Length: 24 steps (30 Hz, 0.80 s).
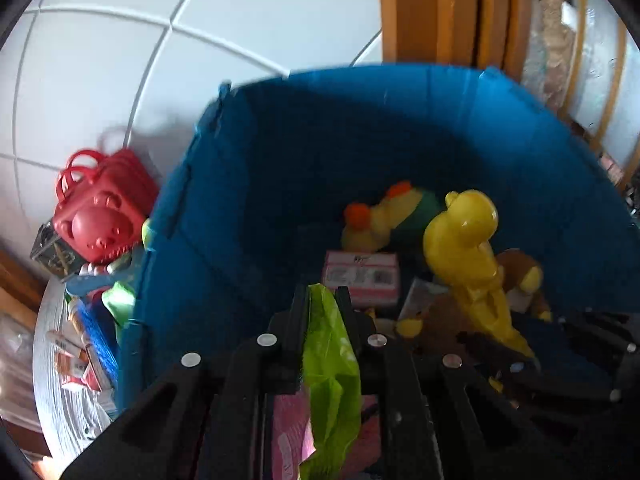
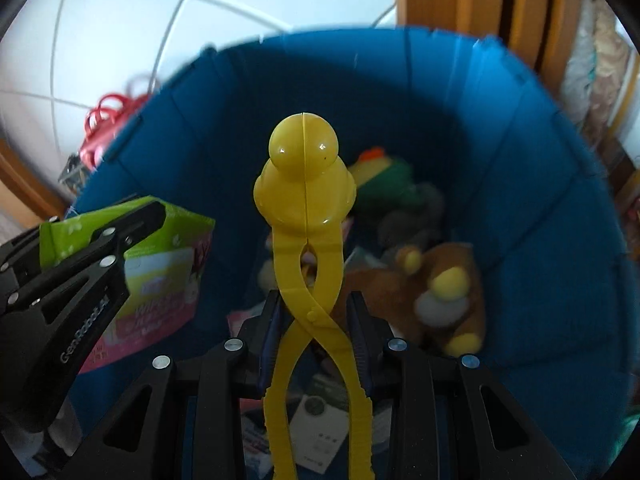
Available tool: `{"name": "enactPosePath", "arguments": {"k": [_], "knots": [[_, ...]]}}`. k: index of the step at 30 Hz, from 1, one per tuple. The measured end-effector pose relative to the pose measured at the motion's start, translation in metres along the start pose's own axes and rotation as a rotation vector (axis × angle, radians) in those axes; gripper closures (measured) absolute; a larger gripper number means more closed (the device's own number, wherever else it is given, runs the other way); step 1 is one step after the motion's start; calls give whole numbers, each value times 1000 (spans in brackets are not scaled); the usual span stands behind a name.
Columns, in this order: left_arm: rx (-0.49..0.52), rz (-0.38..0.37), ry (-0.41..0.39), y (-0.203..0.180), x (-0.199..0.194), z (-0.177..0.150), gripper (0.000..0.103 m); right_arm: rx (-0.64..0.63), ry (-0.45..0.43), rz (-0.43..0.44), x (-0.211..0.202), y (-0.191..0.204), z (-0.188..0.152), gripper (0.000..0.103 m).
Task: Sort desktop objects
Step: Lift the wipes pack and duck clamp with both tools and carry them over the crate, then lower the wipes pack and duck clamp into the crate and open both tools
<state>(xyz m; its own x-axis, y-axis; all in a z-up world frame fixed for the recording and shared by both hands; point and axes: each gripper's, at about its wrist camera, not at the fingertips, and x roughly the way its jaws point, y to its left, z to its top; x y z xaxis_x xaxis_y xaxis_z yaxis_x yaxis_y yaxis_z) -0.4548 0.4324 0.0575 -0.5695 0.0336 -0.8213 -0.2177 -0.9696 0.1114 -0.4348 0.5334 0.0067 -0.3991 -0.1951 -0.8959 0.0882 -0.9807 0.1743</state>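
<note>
My left gripper [image 1: 323, 312] is shut on a lime-green and pink wipes pack [image 1: 330, 360], held over a deep blue bin [image 1: 280, 160]. In the right wrist view the same left gripper [image 2: 140, 216] and wipes pack [image 2: 160, 272] hang at the left, inside the blue bin [image 2: 520, 168]. My right gripper [image 2: 316, 316] is shut on the crossed handles of yellow duck-shaped tongs [image 2: 306, 196], whose head points into the bin. The left wrist view shows those yellow tongs [image 1: 460, 236] and the dark right gripper [image 1: 524, 348] at the right.
The bin holds plush toys [image 2: 444, 284], a green and yellow plush [image 1: 400, 208], a pink box [image 1: 362, 278] and cards [image 2: 320, 432]. A red bear-shaped basket [image 1: 96, 216] and a white round basket [image 1: 48, 360] with several small items sit to its left on the white tiled floor. A wooden door frame [image 1: 440, 12] stands behind.
</note>
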Motion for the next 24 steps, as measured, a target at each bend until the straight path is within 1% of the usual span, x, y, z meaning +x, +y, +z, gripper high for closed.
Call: {"name": "enactPosePath", "arguments": {"k": [1, 2, 5, 6, 8, 11, 13, 16, 18, 20, 21, 22, 24], "knots": [[-7, 15, 28, 0, 9, 0, 90, -1, 32, 5, 12, 3, 2, 71], [-10, 26, 52, 3, 18, -2, 90, -7, 63, -10, 26, 6, 4, 71], [9, 73, 145, 1, 40, -10, 88, -40, 126, -75, 57, 16, 4, 71], [13, 87, 172, -1, 45, -12, 88, -43, 154, -71, 66, 18, 3, 71], [5, 100, 210, 0, 51, -16, 88, -29, 198, -32, 78, 16, 0, 71], [-18, 109, 233, 4, 54, -15, 87, -31, 194, -30, 83, 16, 0, 71], [-16, 119, 246, 4, 57, -13, 87, -19, 196, -20, 83, 7, -2, 70], [-12, 104, 253, 7, 61, -10, 87, -18, 199, -29, 81, 6, 0, 69], [-9, 100, 257, 7, 61, -10, 87, -19, 203, -43, 79, 7, 0, 68], [-15, 90, 263, 9, 60, -10, 87, -15, 210, -63, 79, 6, 0, 61], [-21, 81, 260, 10, 58, -10, 87, -10, 208, -78, 75, 4, 0, 59], [-27, 73, 250, 10, 54, -10, 87, -6, 203, -90, 71, 2, 0, 55], [-33, 59, 231, 11, 43, -12, 87, 3, 179, -123, 56, -3, 1, 42]]}}
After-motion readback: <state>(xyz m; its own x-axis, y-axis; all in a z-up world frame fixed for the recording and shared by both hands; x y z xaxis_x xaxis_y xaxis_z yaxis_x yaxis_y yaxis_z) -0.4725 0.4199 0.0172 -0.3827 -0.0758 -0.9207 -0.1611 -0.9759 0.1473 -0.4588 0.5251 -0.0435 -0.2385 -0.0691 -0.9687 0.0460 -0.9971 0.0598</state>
